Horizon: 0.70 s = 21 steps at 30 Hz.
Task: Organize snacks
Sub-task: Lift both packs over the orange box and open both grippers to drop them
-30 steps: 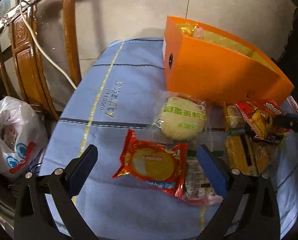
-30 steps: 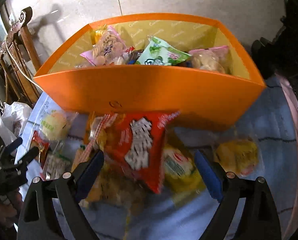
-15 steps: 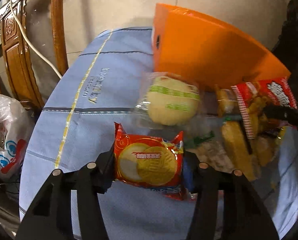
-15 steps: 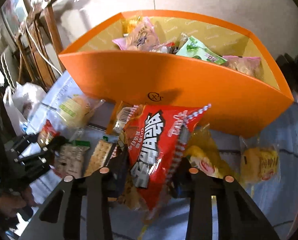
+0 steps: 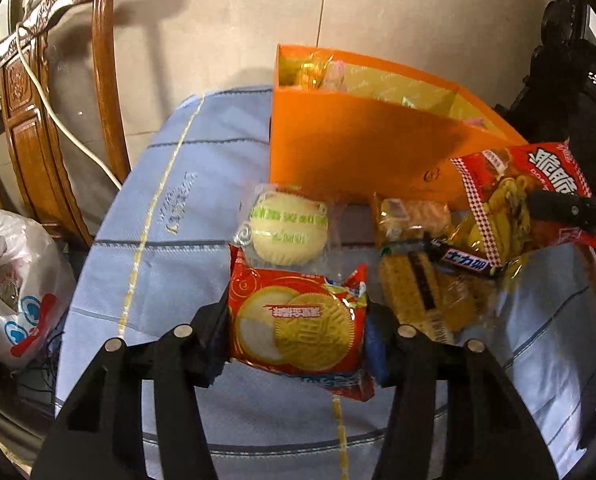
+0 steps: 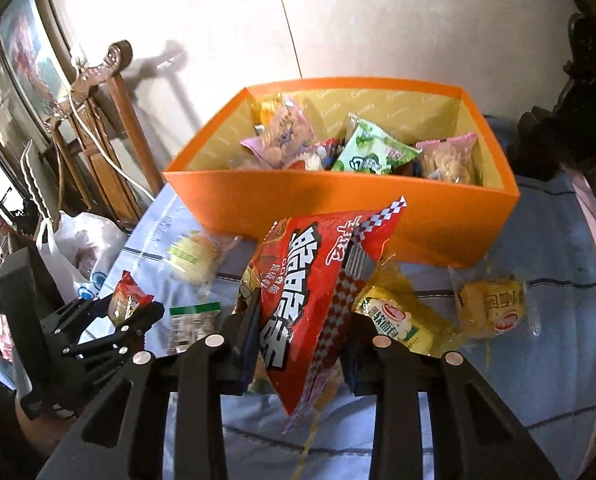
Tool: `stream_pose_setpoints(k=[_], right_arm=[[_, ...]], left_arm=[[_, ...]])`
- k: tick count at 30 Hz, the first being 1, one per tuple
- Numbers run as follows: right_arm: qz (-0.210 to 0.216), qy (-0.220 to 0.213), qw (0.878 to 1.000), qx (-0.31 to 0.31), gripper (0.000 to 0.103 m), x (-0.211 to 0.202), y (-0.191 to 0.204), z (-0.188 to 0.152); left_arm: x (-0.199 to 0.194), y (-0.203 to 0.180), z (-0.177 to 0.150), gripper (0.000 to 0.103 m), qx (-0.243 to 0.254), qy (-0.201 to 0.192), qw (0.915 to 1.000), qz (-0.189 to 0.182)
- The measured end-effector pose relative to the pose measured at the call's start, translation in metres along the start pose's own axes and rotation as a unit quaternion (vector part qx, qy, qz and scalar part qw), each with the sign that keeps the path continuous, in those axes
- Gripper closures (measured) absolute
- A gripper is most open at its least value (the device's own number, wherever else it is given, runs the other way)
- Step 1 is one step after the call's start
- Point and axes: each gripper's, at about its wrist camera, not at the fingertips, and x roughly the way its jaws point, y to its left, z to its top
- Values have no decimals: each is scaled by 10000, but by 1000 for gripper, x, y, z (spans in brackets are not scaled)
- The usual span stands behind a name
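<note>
Both tongs are loaded and clear of the cloth, so the step in hand looks like the carry to the orange box point(image 6: 337, 208); the left gripper point(image 5: 298, 332) is clamped on the red biscuit packet point(image 5: 298, 320), and the right gripper point(image 6: 298, 340) is clamped on the red crisp bag point(image 6: 317, 280). The box stands ahead of both tongs, its open top facing up and already holding several packets; from the right tongs it lies straight ahead and a little above the bag's tip, from the left tongs ahead and to the right.

The next move, as I judge it, calls for lifting each packet over the near wall before the fingers part; the crisp bag hangs long and limp below its grip, so its tail may catch on the rim.

The biscuit packet is flat, glossy foil, roughly square, crimped at the ends; the crisp bag is crinkled film with a checked border. Just beyond the left tongs lies a round pale bun point(image 5: 286, 232) in clear wrap; ahead to the right sit cracker packs point(image 5: 417, 292). Beside the right tongs lie yellow bread packets point(image 6: 397, 320) on the blue woven cloth point(image 5: 170, 240); the box is smooth stiff card.
</note>
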Motion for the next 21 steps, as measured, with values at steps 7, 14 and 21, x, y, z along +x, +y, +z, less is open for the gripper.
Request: stream_pose_setpoints(k=[7, 14, 21], right_arm=[[-35, -244, 9997, 2, 70, -32, 4, 3], [-157, -561, 9982, 131, 70, -72, -8, 10], [-293, -739, 9961, 376, 70, -98, -30, 8]], left_arm=[[-30, -9, 12, 50, 55, -148, 9999, -15], [-58, -13, 32, 50, 89, -414, 9990, -137], [-81, -21, 48, 50, 147, -573, 9980, -232]])
